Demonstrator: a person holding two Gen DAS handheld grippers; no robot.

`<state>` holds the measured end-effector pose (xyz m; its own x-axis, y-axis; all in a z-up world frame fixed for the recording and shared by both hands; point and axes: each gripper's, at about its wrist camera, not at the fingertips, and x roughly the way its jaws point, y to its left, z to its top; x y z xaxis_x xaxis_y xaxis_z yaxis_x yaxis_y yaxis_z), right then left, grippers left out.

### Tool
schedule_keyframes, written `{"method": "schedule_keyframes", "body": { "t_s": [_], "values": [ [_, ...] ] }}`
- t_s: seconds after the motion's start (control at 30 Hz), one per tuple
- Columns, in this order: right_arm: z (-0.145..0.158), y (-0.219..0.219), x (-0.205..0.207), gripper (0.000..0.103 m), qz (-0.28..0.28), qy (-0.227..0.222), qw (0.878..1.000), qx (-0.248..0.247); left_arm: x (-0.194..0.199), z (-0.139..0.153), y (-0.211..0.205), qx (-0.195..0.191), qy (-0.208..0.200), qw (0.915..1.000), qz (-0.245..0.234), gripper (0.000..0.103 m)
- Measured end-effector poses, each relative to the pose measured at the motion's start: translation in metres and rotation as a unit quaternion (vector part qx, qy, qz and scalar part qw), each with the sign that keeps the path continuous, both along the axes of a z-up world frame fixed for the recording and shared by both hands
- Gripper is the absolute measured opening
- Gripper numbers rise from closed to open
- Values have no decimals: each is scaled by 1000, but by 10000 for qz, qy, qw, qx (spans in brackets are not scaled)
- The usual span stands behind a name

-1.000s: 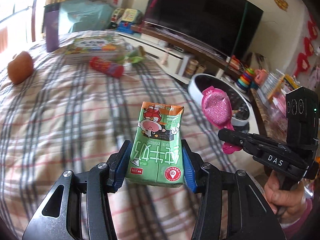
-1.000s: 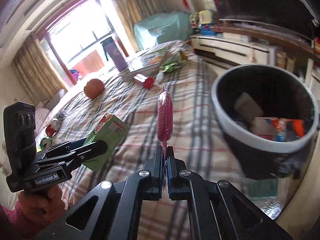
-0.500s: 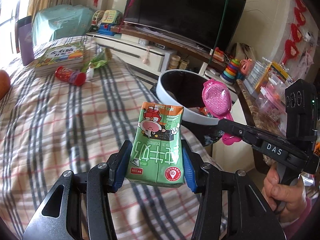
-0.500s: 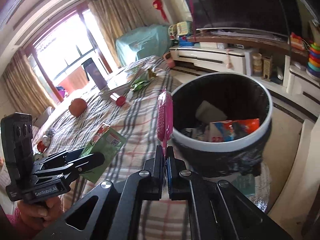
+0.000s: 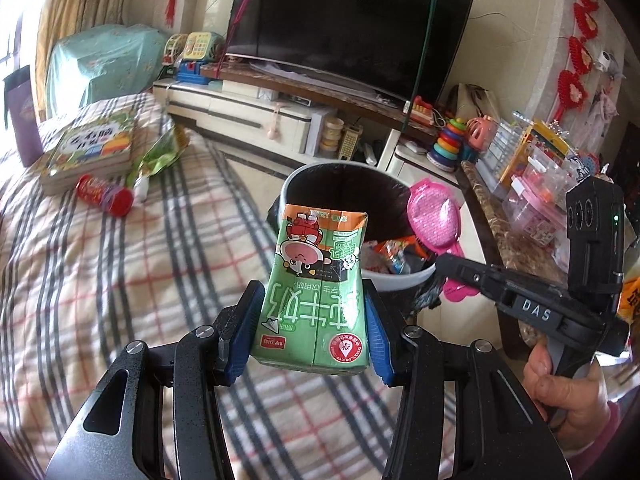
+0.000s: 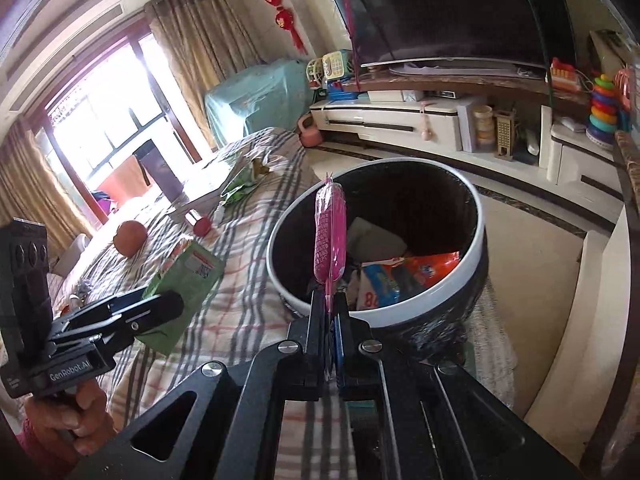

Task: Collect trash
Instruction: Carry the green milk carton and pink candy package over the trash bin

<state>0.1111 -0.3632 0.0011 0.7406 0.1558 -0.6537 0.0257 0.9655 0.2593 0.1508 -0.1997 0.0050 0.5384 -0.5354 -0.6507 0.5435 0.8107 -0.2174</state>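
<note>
Left tongs [image 5: 314,328] clamp a green milk carton [image 5: 316,288] above the plaid bed [image 5: 120,280]; right tongs [image 6: 329,312] pinch a flat pink wrapper [image 6: 330,236] near the bin [image 6: 476,248]. Some trash already lies inside. Neither piece is dropped yet, and a red can [image 5: 105,200] and green wrapper [image 5: 160,156] remain on the bed.

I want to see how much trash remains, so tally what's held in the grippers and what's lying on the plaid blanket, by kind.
Held trash: 2, green milk carton, pink wrapper
Wrappers on blanket: 1, green
Red tubes: 1
Books: 1
Orange round things: 1
Total: 6
</note>
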Motion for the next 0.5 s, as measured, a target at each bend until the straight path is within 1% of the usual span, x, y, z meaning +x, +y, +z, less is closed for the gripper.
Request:
{"method": "schedule_keyframes", "body": {
  "t_s": [0.2,0.5],
  "values": [
    [3,-9,7,3,-82,1,10000,-21,8,4,-20,27,-32,9999,-112,47],
    [4,-15,18,3,-111,16,9999,-73,21,4,-36,72,-31,9998,-166,47]
  ]
}}
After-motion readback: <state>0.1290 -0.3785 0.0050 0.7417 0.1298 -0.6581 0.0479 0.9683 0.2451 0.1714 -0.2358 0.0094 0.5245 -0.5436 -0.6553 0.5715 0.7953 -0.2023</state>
